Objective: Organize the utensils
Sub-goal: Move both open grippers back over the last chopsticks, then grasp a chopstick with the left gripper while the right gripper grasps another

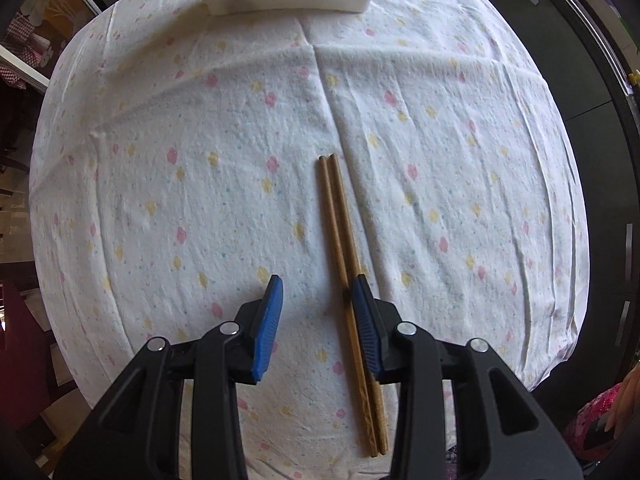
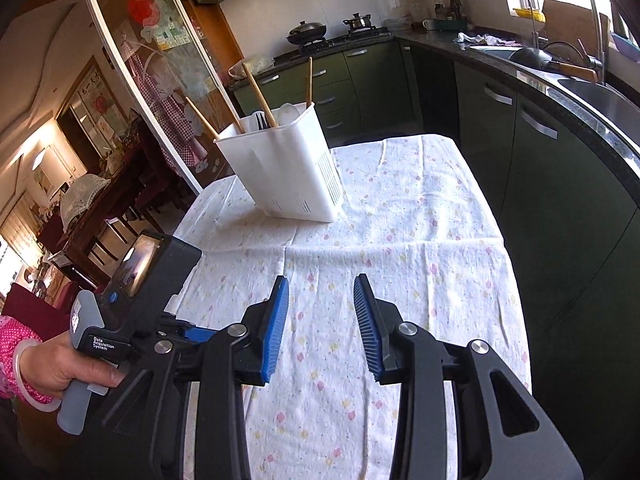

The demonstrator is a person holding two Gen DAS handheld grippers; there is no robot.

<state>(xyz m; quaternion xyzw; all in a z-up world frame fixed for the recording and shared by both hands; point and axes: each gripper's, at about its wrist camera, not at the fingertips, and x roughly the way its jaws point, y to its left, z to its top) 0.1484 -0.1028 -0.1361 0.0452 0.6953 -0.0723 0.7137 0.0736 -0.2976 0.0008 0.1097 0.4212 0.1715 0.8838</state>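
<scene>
At the bottom of the left wrist view, the left gripper (image 1: 318, 300) is pointing down at a table draped in a white floral tablecloth (image 1: 192, 128), its blue-padded jaws standing partly apart, a moderate gap between them. A pair of brown wooden chopsticks (image 1: 340, 232) is lying on the cloth right of frame centre, running from mid-frame down toward the bottom edge. The chopsticks are passing inside the gap, hard against the right-hand pad (image 1: 366, 328); the left-hand pad is standing clear of them, so nothing is being clamped. Whether the right-hand pad is truly touching the wood or only hanging just above it cannot be told.

In the right wrist view, the right gripper (image 2: 322, 312) is hovering at lower centre above bare cloth, jaws parted to about the same moderate width and holding nothing. At lower left, a hand (image 2: 68, 364) in a pink sleeve is gripping the grey handle of the other gripper, which is angling down toward the table.

Farther up the table, at the top centre of the left view and upper middle of the right view, a white plastic utensil holder (image 2: 280, 168) is standing on the cloth, with wooden chopsticks and white utensils sticking out of its top. Beyond it, dark green kitchen cabinets (image 2: 360, 80) are lining the far wall.
</scene>
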